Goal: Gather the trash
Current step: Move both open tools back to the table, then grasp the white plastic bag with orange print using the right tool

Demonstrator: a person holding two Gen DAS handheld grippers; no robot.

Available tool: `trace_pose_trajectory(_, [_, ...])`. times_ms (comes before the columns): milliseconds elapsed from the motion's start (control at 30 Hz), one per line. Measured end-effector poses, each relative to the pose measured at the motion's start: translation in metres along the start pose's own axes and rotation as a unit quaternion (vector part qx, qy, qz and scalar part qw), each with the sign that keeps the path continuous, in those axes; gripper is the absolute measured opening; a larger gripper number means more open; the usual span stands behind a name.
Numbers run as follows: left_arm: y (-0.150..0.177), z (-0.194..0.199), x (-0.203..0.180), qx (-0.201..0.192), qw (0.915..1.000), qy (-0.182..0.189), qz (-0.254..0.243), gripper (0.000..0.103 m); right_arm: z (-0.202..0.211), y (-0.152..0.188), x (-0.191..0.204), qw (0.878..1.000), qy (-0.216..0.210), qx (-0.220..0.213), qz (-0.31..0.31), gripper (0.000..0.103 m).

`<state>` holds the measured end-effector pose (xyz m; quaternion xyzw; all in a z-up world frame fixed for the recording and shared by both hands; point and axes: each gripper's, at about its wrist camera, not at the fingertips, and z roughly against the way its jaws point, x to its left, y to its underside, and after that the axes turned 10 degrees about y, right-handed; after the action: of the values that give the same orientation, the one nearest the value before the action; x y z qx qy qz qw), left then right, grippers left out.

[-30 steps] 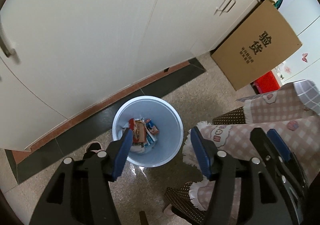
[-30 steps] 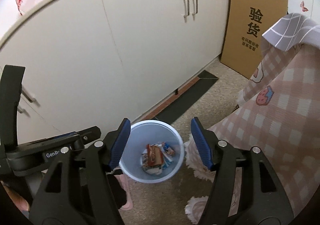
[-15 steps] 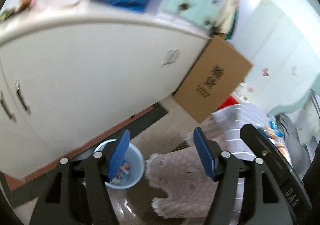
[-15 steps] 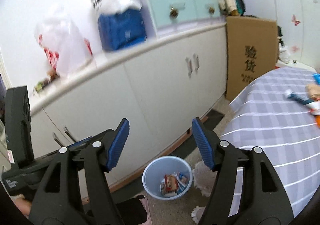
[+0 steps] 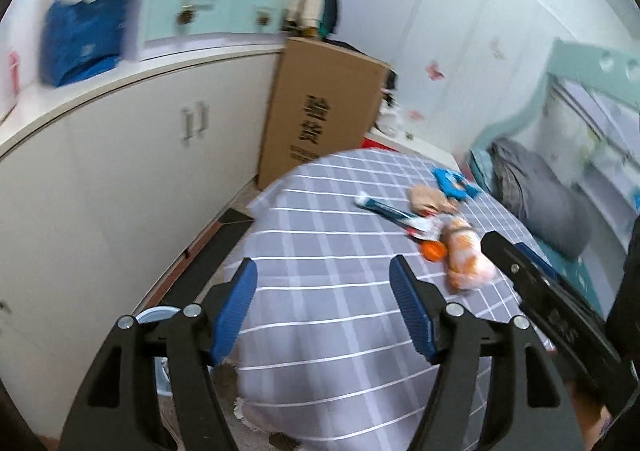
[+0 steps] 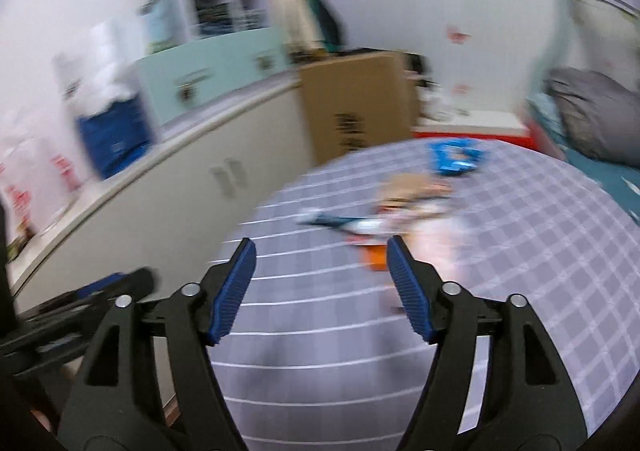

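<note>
Left wrist view, both claws spread wide and empty, left claw [image 5: 322,283], right claw [image 6: 320,267], wrappers [image 5: 432,225] piled on checkered counter [image 5: 320,211], bin [image 5: 154,317] below.

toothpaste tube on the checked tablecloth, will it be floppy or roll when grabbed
The toothpaste tube lies flat and looks squeezed, so it probably won't roll. It seems thin and soft, so it likely bends when pinched. Probably light; the open left gripper should manage it.
</note>
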<state>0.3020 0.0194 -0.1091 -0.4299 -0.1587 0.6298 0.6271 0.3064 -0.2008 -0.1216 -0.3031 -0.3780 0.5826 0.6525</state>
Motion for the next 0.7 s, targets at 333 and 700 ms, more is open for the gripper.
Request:
trace_pose_trajectory(333, [0.001,-0.054,-0.051,0.056,0.9975,0.011,-0.042,0.067,-0.073,0.002,-0.056,0.995,0.007,0.093,-0.024,0.070])
trace_pose_trajectory(700, [-0.011,-0.109,-0.105,0.078,0.9924,0.044,-0.085,0.067,-0.072,0.005,-0.082,0.991,-0.031,0.126,0.037,0.033])
